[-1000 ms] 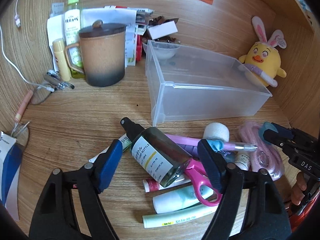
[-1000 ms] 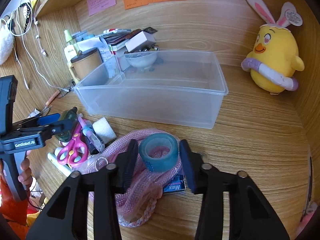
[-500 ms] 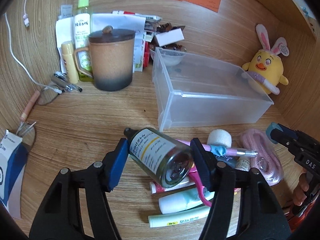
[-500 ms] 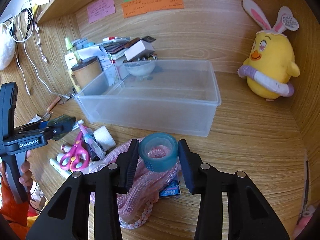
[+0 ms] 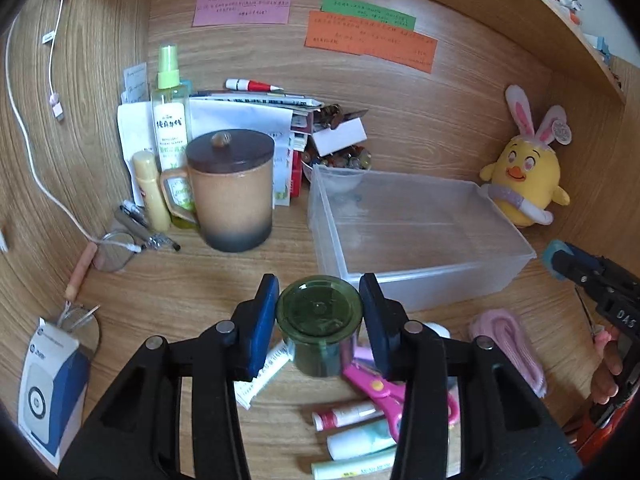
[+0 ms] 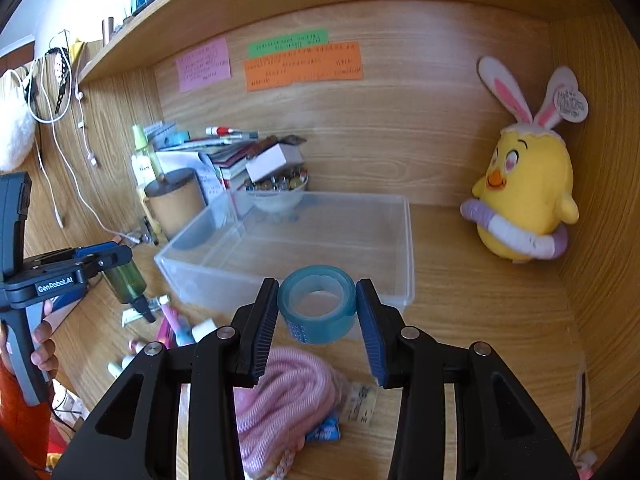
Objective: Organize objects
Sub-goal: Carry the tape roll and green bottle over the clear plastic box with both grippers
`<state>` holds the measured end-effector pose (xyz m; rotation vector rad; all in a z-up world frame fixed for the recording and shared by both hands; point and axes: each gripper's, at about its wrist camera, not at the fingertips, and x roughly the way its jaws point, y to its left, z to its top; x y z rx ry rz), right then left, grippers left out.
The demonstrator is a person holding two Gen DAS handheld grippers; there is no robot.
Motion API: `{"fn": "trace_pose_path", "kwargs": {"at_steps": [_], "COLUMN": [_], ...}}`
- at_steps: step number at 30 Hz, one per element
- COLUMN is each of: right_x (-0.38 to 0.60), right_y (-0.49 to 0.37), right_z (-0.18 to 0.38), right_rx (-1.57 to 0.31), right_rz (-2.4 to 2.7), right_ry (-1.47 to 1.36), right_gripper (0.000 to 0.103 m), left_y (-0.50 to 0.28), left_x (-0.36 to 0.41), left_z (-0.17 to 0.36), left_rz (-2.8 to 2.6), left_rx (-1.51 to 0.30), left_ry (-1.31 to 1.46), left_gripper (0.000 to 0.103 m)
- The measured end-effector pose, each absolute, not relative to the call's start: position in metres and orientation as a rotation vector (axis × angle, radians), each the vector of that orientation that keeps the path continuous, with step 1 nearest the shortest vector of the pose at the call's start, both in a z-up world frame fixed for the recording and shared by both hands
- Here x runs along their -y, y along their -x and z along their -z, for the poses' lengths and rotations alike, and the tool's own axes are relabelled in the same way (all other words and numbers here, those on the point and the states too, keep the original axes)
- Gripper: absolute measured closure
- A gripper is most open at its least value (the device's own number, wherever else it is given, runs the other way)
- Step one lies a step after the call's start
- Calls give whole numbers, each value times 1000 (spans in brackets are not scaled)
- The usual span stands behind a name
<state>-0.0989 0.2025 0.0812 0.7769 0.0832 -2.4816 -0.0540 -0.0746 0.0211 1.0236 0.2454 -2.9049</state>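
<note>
My left gripper (image 5: 319, 316) is shut on a dark green spray bottle (image 5: 319, 322), held above the desk with its base toward the camera and its nozzle hanging down; it also shows in the right wrist view (image 6: 127, 280). My right gripper (image 6: 317, 312) is shut on a blue tape roll (image 6: 318, 309), lifted above the desk just in front of the clear plastic bin (image 6: 304, 248). The bin (image 5: 408, 236) looks empty and sits ahead of both grippers.
On the desk lie pink scissors (image 5: 380, 388), tubes (image 5: 352, 436), a pink cord coil (image 6: 288, 396) and a white roll (image 6: 204, 330). A brown lidded mug (image 5: 232, 196), spray bottle (image 5: 170, 120) and papers stand at back left. A yellow plush chick (image 6: 520, 204) sits at right.
My left gripper closed on the green bottle, lifted it off the desk and tipped it nozzle down. My right gripper raised the tape roll off the pink cord, toward the bin.
</note>
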Motion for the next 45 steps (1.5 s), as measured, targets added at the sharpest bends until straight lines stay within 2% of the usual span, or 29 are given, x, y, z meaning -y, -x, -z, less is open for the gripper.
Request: {"fn": "trace_pose_path", "kwargs": {"at_steps": [4, 13, 17, 23, 29, 34, 45], "right_x": [-199, -189, -181, -169, -158, -153, -137], "right_y": [107, 135, 150, 175, 194, 204, 209], "right_z": [-86, -96, -96, -85, -66, -55, -43], "right_rx": [-84, -75, -96, -133, -174, -194, -270], "right_rz": [2476, 2464, 2463, 2437, 2405, 2384, 2328], "right_ry": [-772, -772, -795, -875, -968, -1013, -1053], "right_gripper": [67, 67, 67, 67, 67, 67, 66], "left_y": [57, 63, 82, 114, 128, 143, 178], "left_x": [78, 84, 82, 64, 36, 19, 5], "left_z": [-28, -86, -90, -75, -66, -50, -4], "left_rz": [2902, 2938, 2956, 2972, 2961, 2963, 2927], "left_rx": [-230, -155, -162, -121, 84, 168, 97], "left_ry": [-1016, -802, -812, -890, -865, -944, -1228], "left_gripper": [61, 61, 61, 61, 61, 61, 61]}}
